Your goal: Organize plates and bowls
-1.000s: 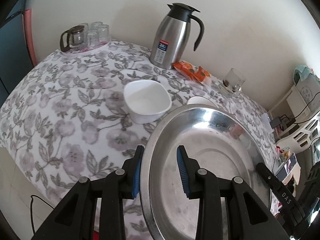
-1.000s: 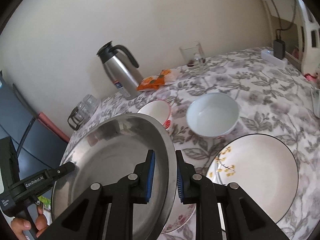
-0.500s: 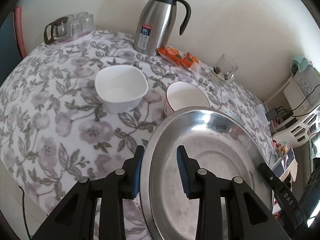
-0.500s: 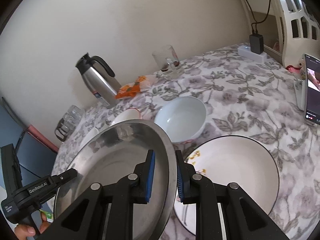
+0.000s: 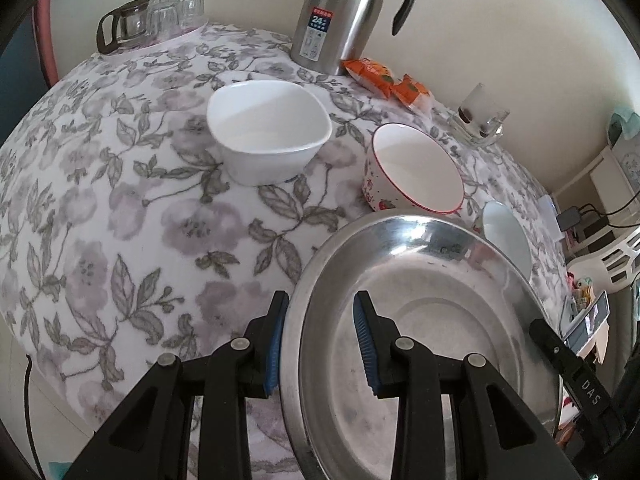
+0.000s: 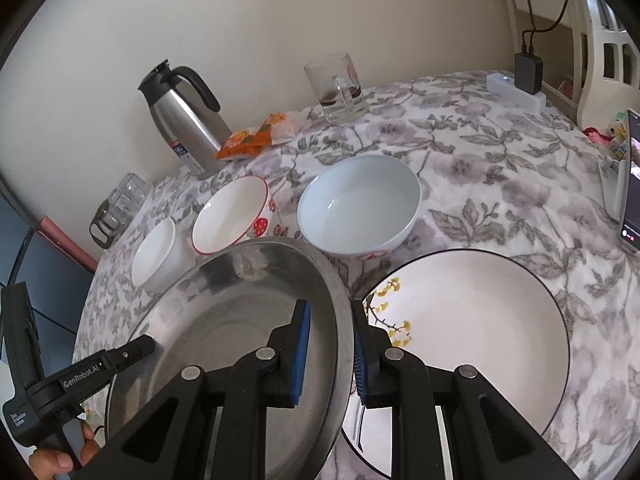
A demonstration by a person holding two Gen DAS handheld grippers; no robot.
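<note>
Step in hand: a judgement. The steel plate (image 6: 240, 320) is being carried by two grippers toward a resting place. Both should descend evenly, keeping it level, so the slick rim does not slip.
Left gripper (image 5: 320, 344): jaws narrowly parted, straddling the plate's left rim, one blue pad inside and one outside; they appear to hold it.
Right gripper (image 6: 330, 354): jaws nearly closed, clamped on the plate's right rim.
Steel plate position: held over the table's near edge, its right rim just beside, perhaps overlapping, the white plate (image 6: 480, 340).
Steel plate surface: polished metal, mirror-like, round, with a raised rim and a flat centre.
White plate: glazed, wide and shallow, with a thin black rim line and a yellow leaf sprig. It lies flat near the table's near edge.
Tablecloth (image 5: 120, 208): soft, fuzzy fabric with grey and lilac flowers.
Pale blue bowl (image 6: 360, 208): smooth, round, deep, mid-table.
Strawberry bowl (image 6: 230, 220): white with a red rim, to its left.
White bowl (image 5: 268, 136): rounded-square in shape, further left.
Far edge: a brushed steel jug (image 5: 344, 12) with a black handle, and a glass mug (image 6: 336, 84).
</note>
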